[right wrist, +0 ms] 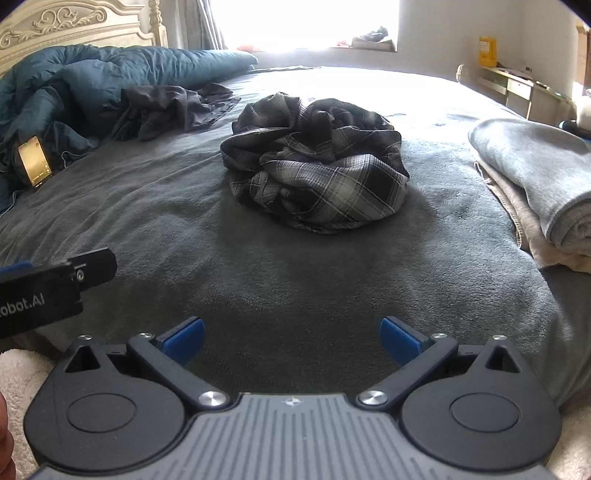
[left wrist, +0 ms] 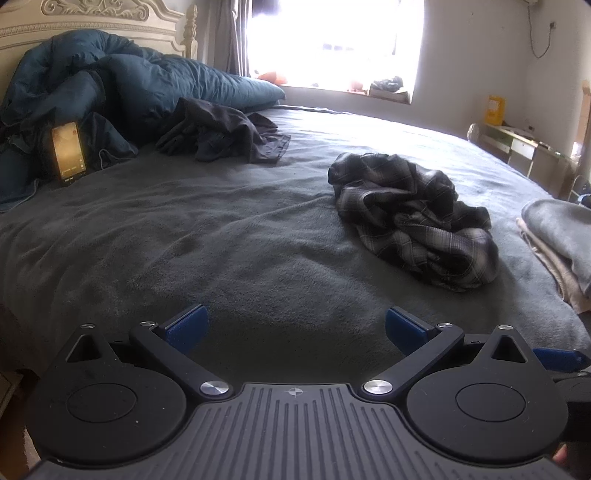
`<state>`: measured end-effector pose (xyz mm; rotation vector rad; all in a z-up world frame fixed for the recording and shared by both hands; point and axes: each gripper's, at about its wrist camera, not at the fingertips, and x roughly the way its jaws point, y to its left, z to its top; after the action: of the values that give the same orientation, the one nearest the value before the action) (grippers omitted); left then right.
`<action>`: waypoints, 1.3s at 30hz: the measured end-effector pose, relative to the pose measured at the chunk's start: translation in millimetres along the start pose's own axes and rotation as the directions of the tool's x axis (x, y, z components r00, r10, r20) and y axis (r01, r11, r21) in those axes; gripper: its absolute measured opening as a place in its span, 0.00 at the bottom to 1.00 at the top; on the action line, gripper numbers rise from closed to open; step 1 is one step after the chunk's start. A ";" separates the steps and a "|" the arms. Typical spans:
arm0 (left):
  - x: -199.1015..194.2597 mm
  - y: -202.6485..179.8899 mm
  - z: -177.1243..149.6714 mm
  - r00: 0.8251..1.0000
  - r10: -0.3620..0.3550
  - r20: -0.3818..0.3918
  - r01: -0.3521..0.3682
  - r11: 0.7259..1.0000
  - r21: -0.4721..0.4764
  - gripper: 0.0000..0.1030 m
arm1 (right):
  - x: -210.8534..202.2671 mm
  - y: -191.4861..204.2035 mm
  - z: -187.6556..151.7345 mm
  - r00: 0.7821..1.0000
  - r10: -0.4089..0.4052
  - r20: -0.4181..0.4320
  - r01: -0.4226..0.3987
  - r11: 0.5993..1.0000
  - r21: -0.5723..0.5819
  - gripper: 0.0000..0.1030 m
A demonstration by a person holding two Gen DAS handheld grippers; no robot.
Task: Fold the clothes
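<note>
A crumpled black-and-grey plaid shirt (left wrist: 413, 218) (right wrist: 317, 166) lies in a heap on the grey bed cover (left wrist: 221, 240) (right wrist: 295, 277). A second dark garment (left wrist: 221, 129) (right wrist: 170, 107) lies rumpled farther back, near the blue duvet. My left gripper (left wrist: 295, 328) hovers open over the bed's near edge, well short and left of the plaid shirt, with nothing between its blue pads. My right gripper (right wrist: 291, 339) is open too and empty, pointing straight at the plaid heap from the near edge. The left gripper's body (right wrist: 44, 291) shows at the right wrist view's left side.
A blue duvet (left wrist: 110, 85) (right wrist: 92, 74) is bunched against the carved headboard (left wrist: 92, 18), with a lit phone (left wrist: 68, 153) (right wrist: 35, 160) propped on it. Folded grey and beige blankets (left wrist: 565, 240) (right wrist: 535, 184) lie at the bed's right edge. A desk (left wrist: 517, 144) stands by the right wall under a bright window.
</note>
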<state>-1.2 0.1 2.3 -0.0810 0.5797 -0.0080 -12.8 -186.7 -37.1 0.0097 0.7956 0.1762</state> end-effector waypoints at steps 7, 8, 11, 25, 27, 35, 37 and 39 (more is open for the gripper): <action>8.9 5.4 -8.6 0.999 0.016 -0.032 -0.016 1.000 -0.002 1.00 | -2.4 -1.1 2.5 1.000 0.005 0.008 -0.005 1.000 0.009 1.00; 9.6 5.9 -8.2 0.999 0.018 -0.038 -0.018 1.000 -0.001 1.00 | -3.3 -0.7 2.7 1.000 -0.003 0.011 0.003 1.000 0.006 1.00; 7.7 4.9 -4.3 0.999 0.022 -0.039 -0.022 1.000 0.004 1.00 | -5.2 -1.6 5.4 1.000 -0.019 0.018 0.018 1.000 0.002 1.00; -5.2 9.7 5.5 1.000 0.031 -0.002 -0.031 1.000 0.002 1.00 | -20.9 -0.4 10.2 0.997 -0.045 0.070 0.043 0.999 0.030 1.00; -6.3 10.6 6.5 1.000 0.031 0.000 -0.031 1.000 0.000 1.00 | -24.3 0.0 11.3 0.996 -0.046 0.075 0.044 0.999 0.029 1.00; -11.0 15.5 10.4 1.000 0.027 0.004 -0.027 0.999 -0.018 1.00 | -30.5 5.3 15.6 0.995 -0.046 0.091 0.044 0.999 0.017 1.00; -12.1 16.7 11.4 1.000 0.029 0.006 -0.028 0.999 -0.020 1.00 | -31.2 6.3 16.8 0.994 -0.049 0.093 0.048 0.999 0.015 1.00; -12.8 17.6 12.3 0.999 0.032 0.010 -0.032 0.999 -0.021 1.00 | -31.6 7.0 18.0 0.994 -0.052 0.096 0.051 0.999 0.015 1.00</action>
<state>-5.5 19.0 18.2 -0.0925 0.5706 0.0294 -22.7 -183.8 -1.5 0.0089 0.7002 0.1210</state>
